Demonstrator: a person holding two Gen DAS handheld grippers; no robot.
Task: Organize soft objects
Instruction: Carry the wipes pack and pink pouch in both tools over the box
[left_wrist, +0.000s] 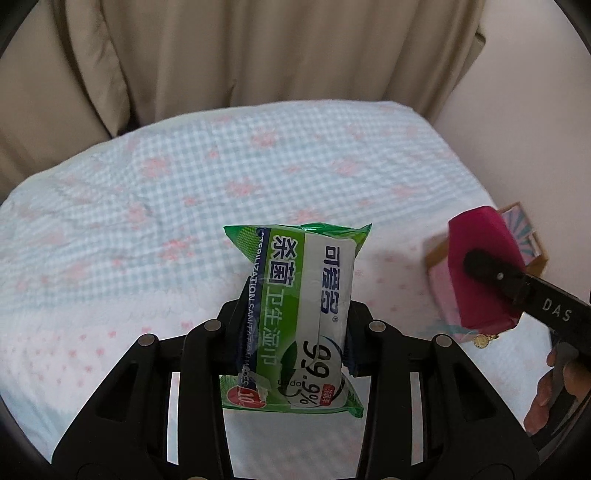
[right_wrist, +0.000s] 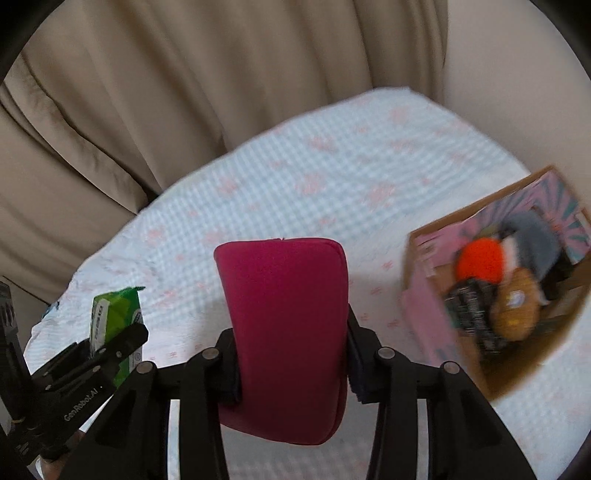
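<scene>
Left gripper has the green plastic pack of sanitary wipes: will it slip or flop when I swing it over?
The green plastic pack of wipes probably stays fairly rigid: it stands upright above the left gripper without drooping. Its glossy film looks slippery, so it may slide. It seems light, a small packet clamped across its middle.

A bed (left_wrist: 229, 177) covered in a blue-checked, pink-flowered sheet is carrying an open cardboard box (right_wrist: 436, 295) near its right edge; the box is resting directly on the sheet

Glossy plastic wipes pack (left_wrist: 295, 317), matt cloth pouch (right_wrist: 288, 332) (magenta), cardboard box (right_wrist: 461, 362), woven bedsheet (left_wrist: 184, 192)
</scene>
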